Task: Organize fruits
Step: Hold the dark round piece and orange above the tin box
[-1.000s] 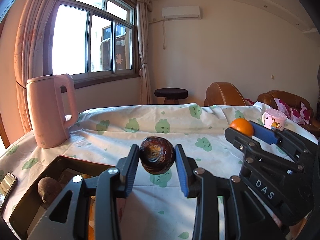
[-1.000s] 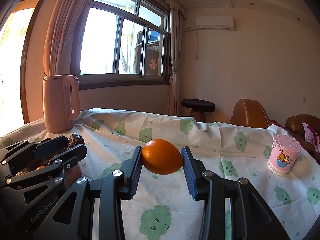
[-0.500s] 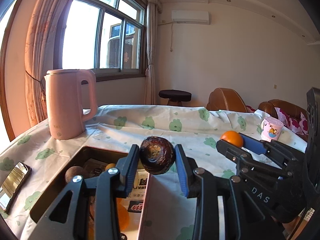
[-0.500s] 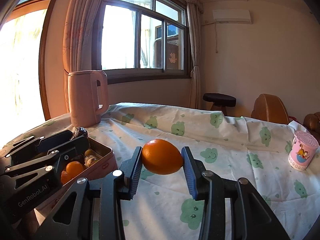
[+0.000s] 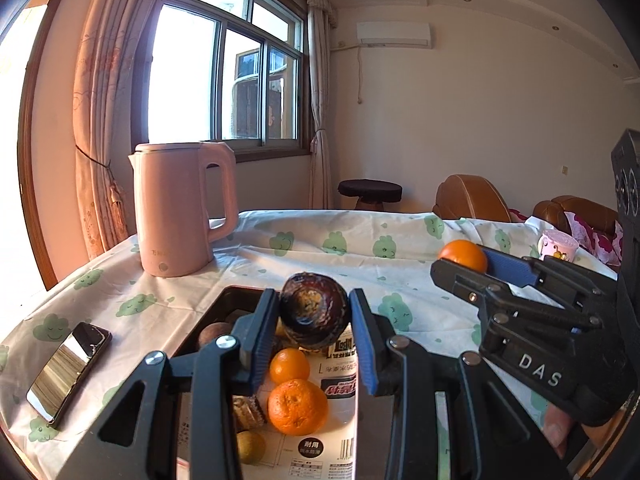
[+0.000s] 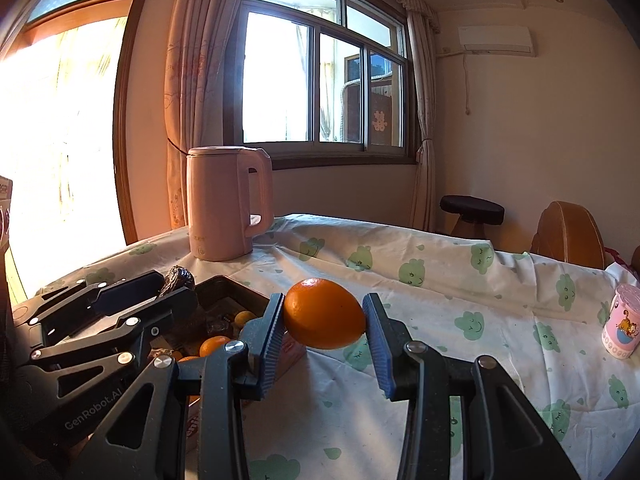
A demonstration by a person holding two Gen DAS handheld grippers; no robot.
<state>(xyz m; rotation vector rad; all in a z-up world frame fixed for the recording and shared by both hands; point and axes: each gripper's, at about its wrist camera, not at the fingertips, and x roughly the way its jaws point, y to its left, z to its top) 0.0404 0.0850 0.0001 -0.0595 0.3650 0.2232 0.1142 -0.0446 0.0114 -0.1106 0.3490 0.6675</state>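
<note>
**Two fruits held over the tray**

Two tools, each clenched on one fruit. The left tool (image 5: 313,334) grips a dark brown, wrinkled fruit (image 5: 313,310) between its blue pads, and it hangs right above the tray (image 5: 228,298), with the fruit over the tray's far half. The right tool (image 6: 325,338) clamps an orange (image 6: 325,313) by its two ends, so the orange's long axis runs straight across from pad to pad.

What the coming move turns on, I'd say, is that the tray lies to the left of the orange. In the right wrist view the tray's near corner sits low and left of the orange, and what lies below the orange is mostly the tabletop (image 6: 460,300) in its cloth of green faces. So the left tool is the nearer one and looks ready to let go; the right would need to travel leftward first.

Already in the tray: two small oranges (image 5: 298,406) one behind the other, a brownish round fruit at the far left, a pale green one near the bottom (partly behind the tool's frame), all lying on printed packaging.

Much of the tray is hidden by both tools, so I cannot tell how much room is left in it. A pink kettle (image 5: 180,212), a phone (image 5: 68,370) and a pink cup (image 6: 622,322) stand well apart from it.
</note>
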